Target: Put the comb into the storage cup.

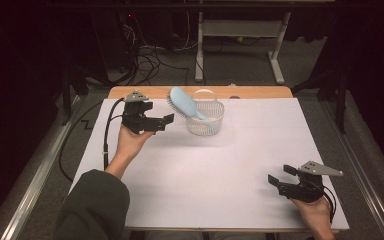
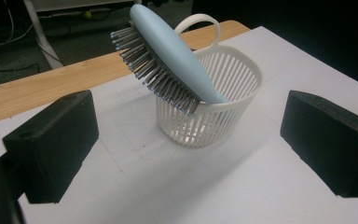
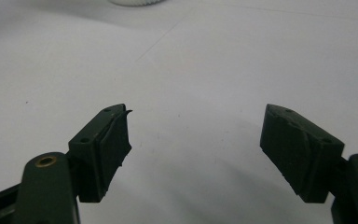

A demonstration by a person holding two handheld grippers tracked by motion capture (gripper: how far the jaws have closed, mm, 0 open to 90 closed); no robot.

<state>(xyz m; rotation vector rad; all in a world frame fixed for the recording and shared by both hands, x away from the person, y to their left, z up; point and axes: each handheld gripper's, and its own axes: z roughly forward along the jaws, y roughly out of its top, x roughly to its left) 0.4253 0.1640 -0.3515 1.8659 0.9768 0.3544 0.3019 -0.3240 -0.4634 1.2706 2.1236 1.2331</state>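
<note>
White table mostly bare. Basket sits upper middle, blue hairbrush propped in it, head sticking out upper left. Left gripper just beside it, jaws wide apart, holding nothing. Looks like placing is done; next is pulling back. Right gripper lower right, spread and holding nothing.

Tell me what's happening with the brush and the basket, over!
Left tool open, beside the basket. Right tool open, near table edge. Blue hairbrush leans handle-down in basket, head sticking out. Nothing in the way.
</note>
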